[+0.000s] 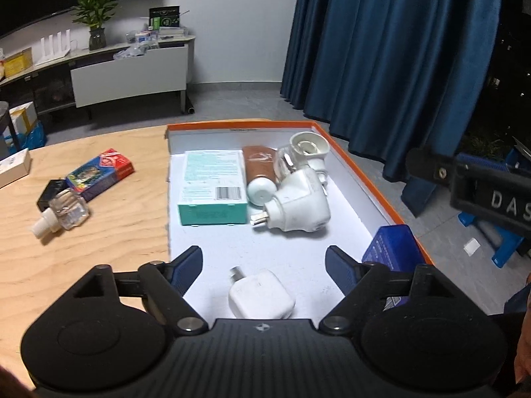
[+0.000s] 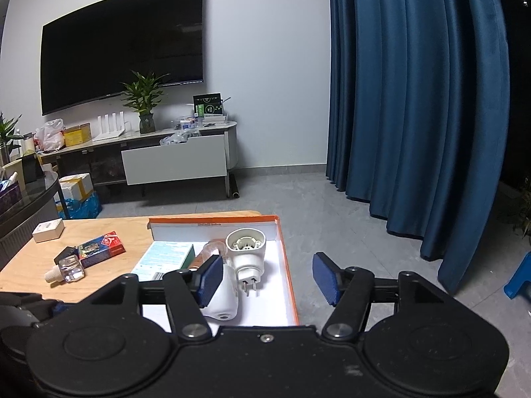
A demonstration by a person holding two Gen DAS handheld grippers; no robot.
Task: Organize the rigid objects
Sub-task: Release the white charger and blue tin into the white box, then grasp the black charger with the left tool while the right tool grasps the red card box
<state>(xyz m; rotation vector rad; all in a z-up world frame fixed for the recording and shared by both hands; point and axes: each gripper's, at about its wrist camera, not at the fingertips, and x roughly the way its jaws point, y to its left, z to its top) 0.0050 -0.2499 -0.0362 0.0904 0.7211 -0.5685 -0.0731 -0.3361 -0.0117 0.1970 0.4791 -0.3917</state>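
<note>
Legible text is scarce. At the right edge of the left wrist view, raised white letters "DAS" stand on a black gripper body (image 1: 491, 195), cut off by the frame. The teal box (image 1: 212, 185) at frame centre carries a barcode and fine print, too small to read. Print on the red-and-blue carton (image 1: 103, 172), centre left, is unreadable.

Blue box (image 1: 393, 248) — half behind finger

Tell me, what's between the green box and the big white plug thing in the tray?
A brown tube with a white cap, seen in the left wrist view between the green box and white plug.
</note>
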